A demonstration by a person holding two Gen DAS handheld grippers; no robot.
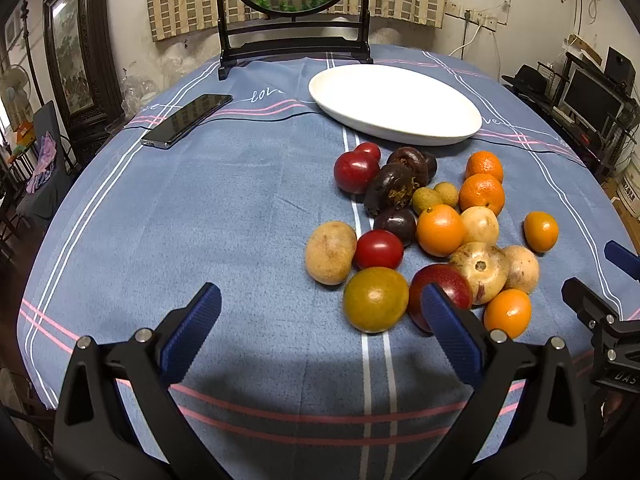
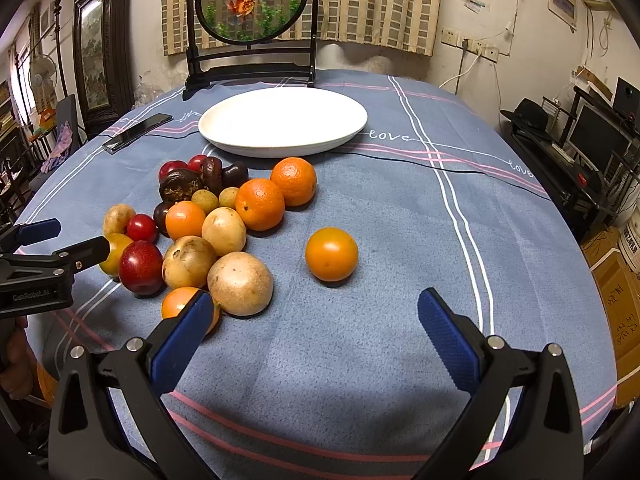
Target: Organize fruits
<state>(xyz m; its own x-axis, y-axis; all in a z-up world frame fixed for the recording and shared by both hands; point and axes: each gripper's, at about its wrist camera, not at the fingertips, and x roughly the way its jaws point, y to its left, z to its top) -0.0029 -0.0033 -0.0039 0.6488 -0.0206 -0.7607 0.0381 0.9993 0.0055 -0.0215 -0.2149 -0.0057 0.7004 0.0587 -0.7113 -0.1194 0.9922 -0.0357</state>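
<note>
A pile of mixed fruit lies on the blue tablecloth: oranges (image 1: 440, 230), red plums (image 1: 378, 249), dark purple fruits (image 1: 390, 188), tan round fruits (image 1: 330, 252) and a green-orange citrus (image 1: 375, 299). One orange (image 2: 331, 254) lies apart to the right of the pile. An empty white oval plate (image 1: 394, 104), also in the right wrist view (image 2: 282, 120), stands beyond the pile. My left gripper (image 1: 320, 304) is open and empty, just before the near-left fruits. My right gripper (image 2: 314, 308) is open and empty, near the lone orange.
A black phone (image 1: 186, 120) lies at the table's far left. A framed round goldfish screen (image 1: 292, 4) stands at the far edge behind the plate. Chairs, shelves and a monitor (image 2: 600, 136) surround the table.
</note>
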